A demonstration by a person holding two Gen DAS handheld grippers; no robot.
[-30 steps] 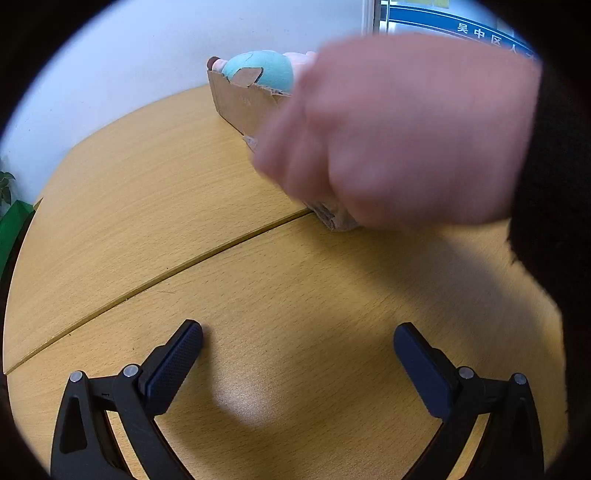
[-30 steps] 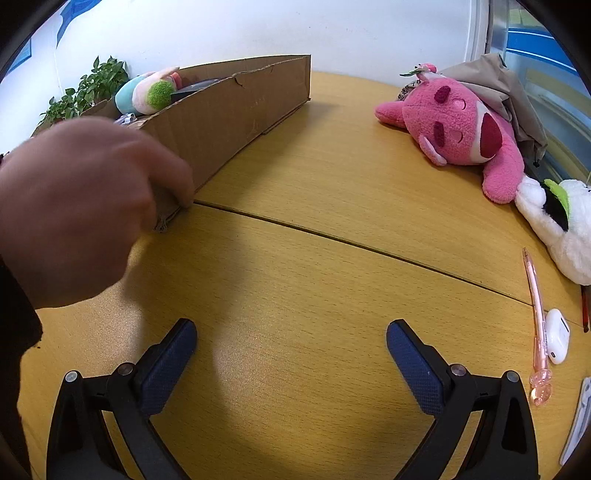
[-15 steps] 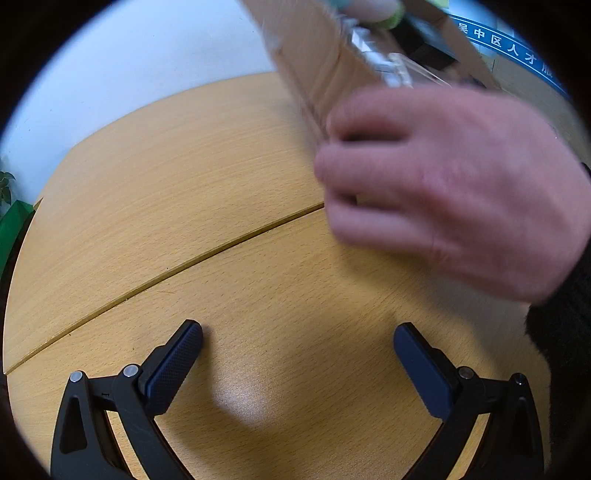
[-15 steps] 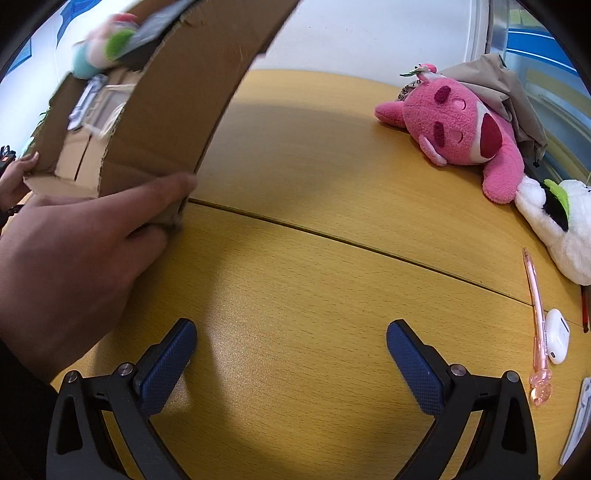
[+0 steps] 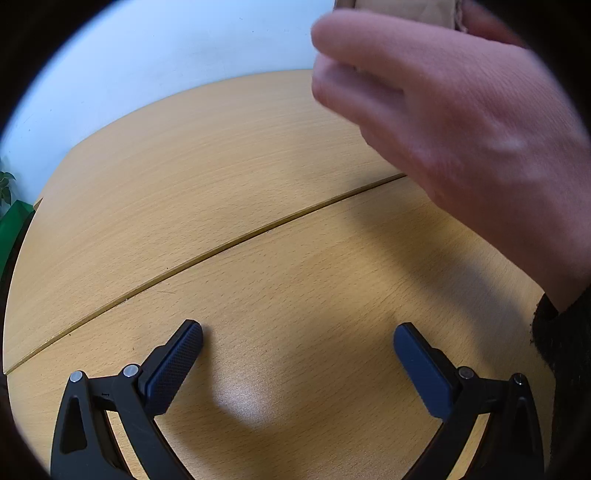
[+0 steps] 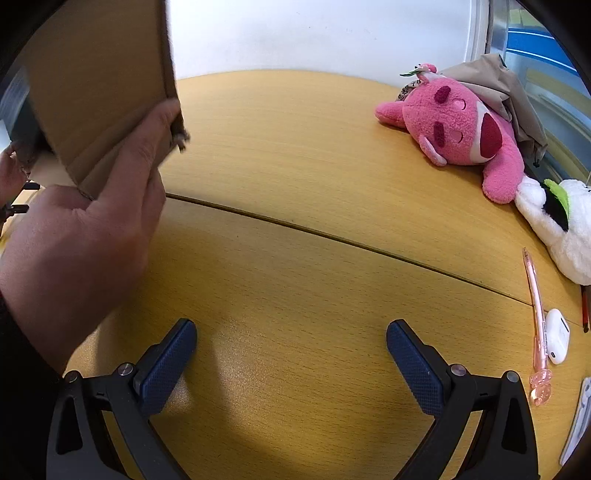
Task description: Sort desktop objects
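we're not sorting yet, by the look of it: this reads as the set-up step. a bare hand (image 6: 81, 236) has a cardboard box (image 6: 99, 88) by its lower corner and holds it tilted up off the worktop (image 6: 295, 184), at the far left of the right wrist view. a second hand (image 6: 11, 170) shows at the left edge against the box's far side. in the left wrist view the near hand (image 5: 461, 122) fills the upper right, with only a sliver of box (image 5: 406, 11) showing above the fingers. what is inside the box we cannot see from here.

both of our tools lie idle. the left gripper (image 5: 297, 349) is spread wide with nothing between its pads, low over bare wood. the right gripper (image 6: 291, 345) is just the same, released and empty.

the things to sort lie along the right side of the worktop: a pink plush (image 6: 465, 129) on its side with a tan cloth (image 6: 498, 85) behind it, a white plush (image 6: 557, 221) touching its lower end, then nearer to us a pink pen (image 6: 535, 314) and a white earbud case (image 6: 557, 336) just beside the pen. the plush looks soft and bulky, the pen thin and lying flat.

our guess for the next move: the box needs to be set down and steady, then the right gripper reaches right for one of those items, the pen calling for a low, careful pinch.
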